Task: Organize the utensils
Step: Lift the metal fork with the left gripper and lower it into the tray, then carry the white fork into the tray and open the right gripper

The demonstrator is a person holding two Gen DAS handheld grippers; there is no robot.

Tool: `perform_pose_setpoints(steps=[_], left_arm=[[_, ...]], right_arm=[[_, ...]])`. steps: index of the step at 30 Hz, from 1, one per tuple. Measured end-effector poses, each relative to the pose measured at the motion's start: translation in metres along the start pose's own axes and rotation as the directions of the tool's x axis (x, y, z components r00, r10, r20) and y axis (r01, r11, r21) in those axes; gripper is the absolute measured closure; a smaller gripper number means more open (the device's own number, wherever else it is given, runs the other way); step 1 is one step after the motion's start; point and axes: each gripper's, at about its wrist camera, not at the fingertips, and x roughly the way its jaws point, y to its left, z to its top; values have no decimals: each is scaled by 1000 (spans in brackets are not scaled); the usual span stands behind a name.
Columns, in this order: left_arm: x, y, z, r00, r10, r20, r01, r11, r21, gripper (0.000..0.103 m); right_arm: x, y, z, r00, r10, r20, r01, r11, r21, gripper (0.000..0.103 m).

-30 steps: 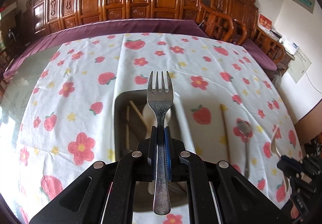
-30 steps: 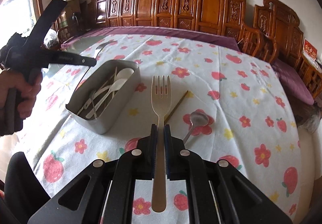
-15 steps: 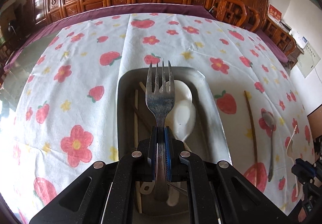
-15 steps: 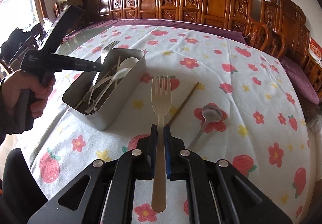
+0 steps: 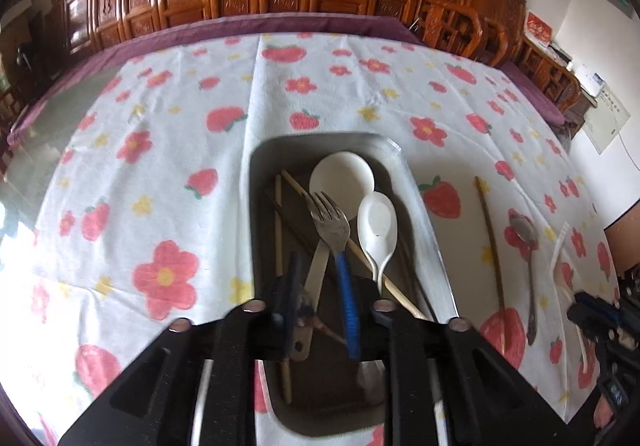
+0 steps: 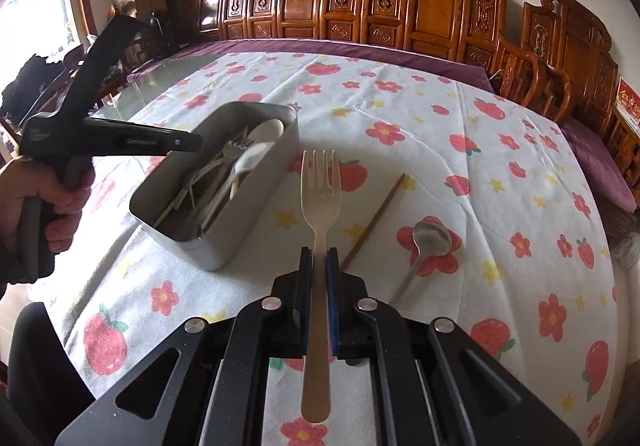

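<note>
My left gripper (image 5: pixel 318 274) is open just above the grey metal tin (image 5: pixel 430 230). The metal fork (image 5: pixel 326 230) lies loose in the tin between my spread fingers, beside two white spoons (image 5: pixel 378 224) and wooden chopsticks (image 5: pixel 278 230). My right gripper (image 6: pixel 319 256) is shut on a beige plastic fork (image 6: pixel 320 197), held above the tablecloth to the right of the tin (image 6: pixel 248 213). The left gripper (image 6: pixel 120 139) shows over the tin in the right wrist view.
On the flowered tablecloth right of the tin lie a single wooden chopstick (image 5: pixel 490 238) (image 6: pixel 376 221) and a metal spoon (image 5: pixel 526 242) (image 6: pixel 428 242). Carved wooden chairs (image 6: pixel 432 5) line the table's far side. My right gripper (image 5: pixel 600 322) shows at the left view's right edge.
My left gripper lowered toward the tin and opened, and the metal fork dropped into the tin. My right gripper stayed shut on the beige fork and moved little.
</note>
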Motion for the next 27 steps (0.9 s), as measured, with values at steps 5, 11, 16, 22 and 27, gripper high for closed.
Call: perform_pose_setpoints(steps=[5,11,16,22,27], left_arm=[[-33,16,-8,998,18,57,-18,1000,14,62],[-64,42,-14,991,58,124,-59,998,7,32],[-80,63,-18,983,94,158,-92,996,-17,23],[-92,77,-26,980,95,173,-91,995,-29,23],[-95,85,-29,980,93,176,-87,995,-38,23]], right_arm=[[-1,15,17,1000,14,12,-14,1000,-15,95],[5,37,44,999,36,26,-35,999,-40,95],[14,52,63,998,59,29,-58,997,-41,95],[36,65,84,996,90,9,-90,996,-15,95],[62,68,94,993,118,-25,-117,992,44,95]])
